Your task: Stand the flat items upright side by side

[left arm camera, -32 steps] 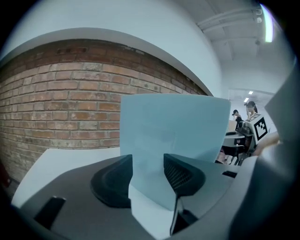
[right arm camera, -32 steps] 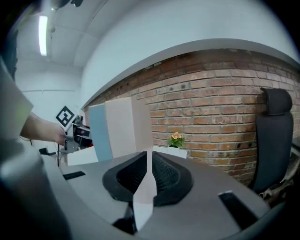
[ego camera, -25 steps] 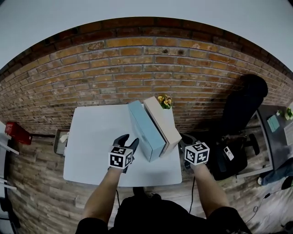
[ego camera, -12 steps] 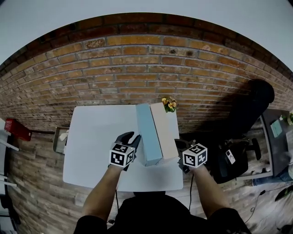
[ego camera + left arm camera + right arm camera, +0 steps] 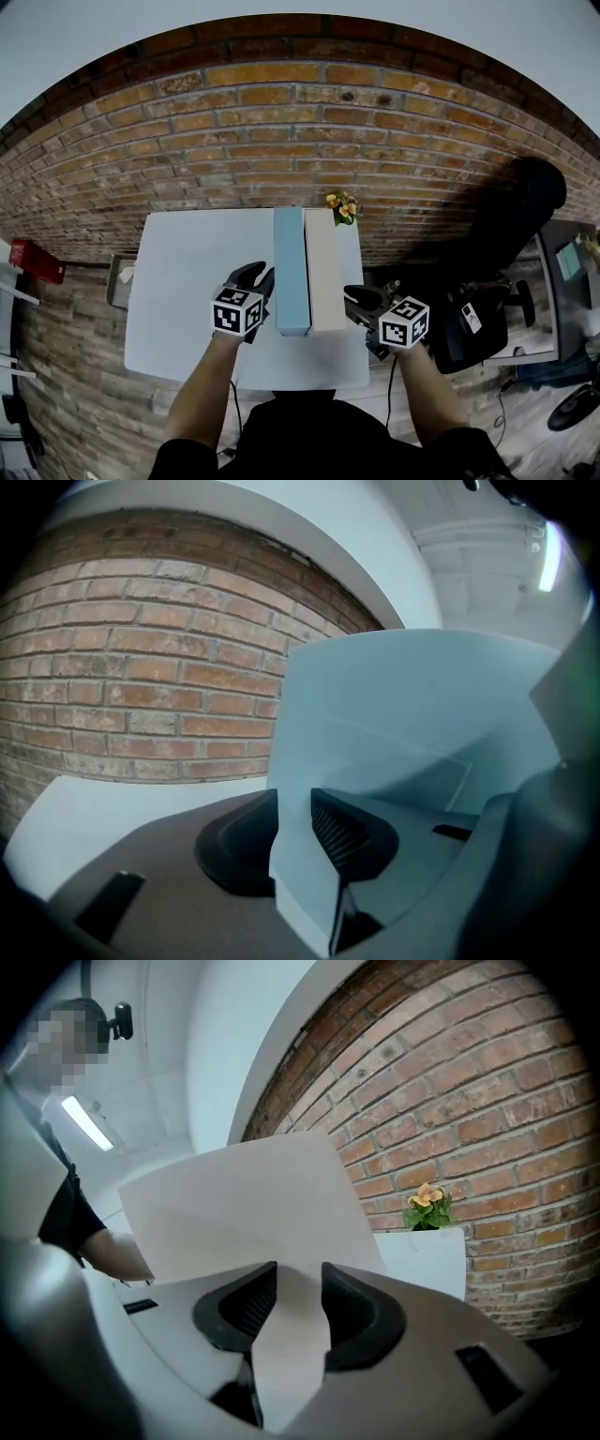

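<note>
Blue box (image 5: 291, 272) and beige box (image 5: 323, 272): two flat, rectangular boxes with plain matte faces and square corners. Both stand on a long narrow edge, broad faces touching along their whole length.

Position, taking the potted flower (image 5: 341, 206) as reference: the beige box's far end is just beside the flower. The blue box lies against the beige box's other face, away from the flower. Both boxes run from the flower toward the person, on the white table (image 5: 187, 281).

Handling (judgement): stiff board, probably light. The smooth faces could slip in the pads. On edge each box is narrow-based and will tip sideways, though each props the other. Best hold: the near end, low on the corner, with the pads across the thickness.

Left gripper (image 5: 258, 278): at the blue box's end away from the flower. Its jaws have just been closing, and the pads are clamped on that box's near corner.

Right gripper (image 5: 356, 298): at the beige box's near end. Its jaws have just been opening, the beige corner sits between them, and the pads touch both of its faces. I cannot judge how firm the hold is.
</note>
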{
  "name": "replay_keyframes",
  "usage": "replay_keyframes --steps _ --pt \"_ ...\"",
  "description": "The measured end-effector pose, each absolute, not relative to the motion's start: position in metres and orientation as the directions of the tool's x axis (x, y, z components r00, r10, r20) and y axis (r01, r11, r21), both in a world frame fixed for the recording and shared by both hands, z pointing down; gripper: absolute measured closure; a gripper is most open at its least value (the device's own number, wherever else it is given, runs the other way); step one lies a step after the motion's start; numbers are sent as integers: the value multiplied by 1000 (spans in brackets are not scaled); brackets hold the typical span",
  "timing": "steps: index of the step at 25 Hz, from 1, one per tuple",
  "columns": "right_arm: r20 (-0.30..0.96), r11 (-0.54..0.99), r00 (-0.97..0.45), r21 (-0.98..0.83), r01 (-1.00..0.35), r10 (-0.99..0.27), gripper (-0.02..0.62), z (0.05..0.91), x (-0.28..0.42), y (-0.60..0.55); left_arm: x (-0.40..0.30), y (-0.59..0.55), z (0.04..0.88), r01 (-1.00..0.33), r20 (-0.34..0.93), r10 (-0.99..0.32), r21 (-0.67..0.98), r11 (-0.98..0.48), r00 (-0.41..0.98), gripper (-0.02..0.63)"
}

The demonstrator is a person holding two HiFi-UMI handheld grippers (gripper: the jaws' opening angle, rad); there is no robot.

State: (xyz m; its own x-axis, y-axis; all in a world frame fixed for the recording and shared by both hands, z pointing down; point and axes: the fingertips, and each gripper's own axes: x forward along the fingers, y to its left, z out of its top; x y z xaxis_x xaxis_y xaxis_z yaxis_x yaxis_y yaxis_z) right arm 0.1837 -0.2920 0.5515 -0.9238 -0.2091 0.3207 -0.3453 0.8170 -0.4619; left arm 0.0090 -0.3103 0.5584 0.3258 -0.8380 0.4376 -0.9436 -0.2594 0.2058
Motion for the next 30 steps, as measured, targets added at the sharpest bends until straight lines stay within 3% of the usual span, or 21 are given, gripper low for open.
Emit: replay_keyframes --steps 3,14,17,20,30 --pt "303 841 -935 -443 -311 -186 366 547 190 -283 9 -303 557 -945 431 -844 209 -252 320 497" --pt "345 910 -939 -393 -136 9 216 559 203 -223 14 -271 552 -957 425 -862 208 -204 276 492" --pt "374 942 -926 -292 -166 -47 226 564 192 -219 14 -266 551 -959 425 -865 208 -193 266 492" --pt "371 949 -924 -250 -191 -89 300 566 182 -223 17 -263 550 -959 425 -865 205 -194 266 492" --pt "378 960 -924 -231 -159 -62 309 564 169 -230 20 -261 550 -963 428 -869 205 -176 250 492"
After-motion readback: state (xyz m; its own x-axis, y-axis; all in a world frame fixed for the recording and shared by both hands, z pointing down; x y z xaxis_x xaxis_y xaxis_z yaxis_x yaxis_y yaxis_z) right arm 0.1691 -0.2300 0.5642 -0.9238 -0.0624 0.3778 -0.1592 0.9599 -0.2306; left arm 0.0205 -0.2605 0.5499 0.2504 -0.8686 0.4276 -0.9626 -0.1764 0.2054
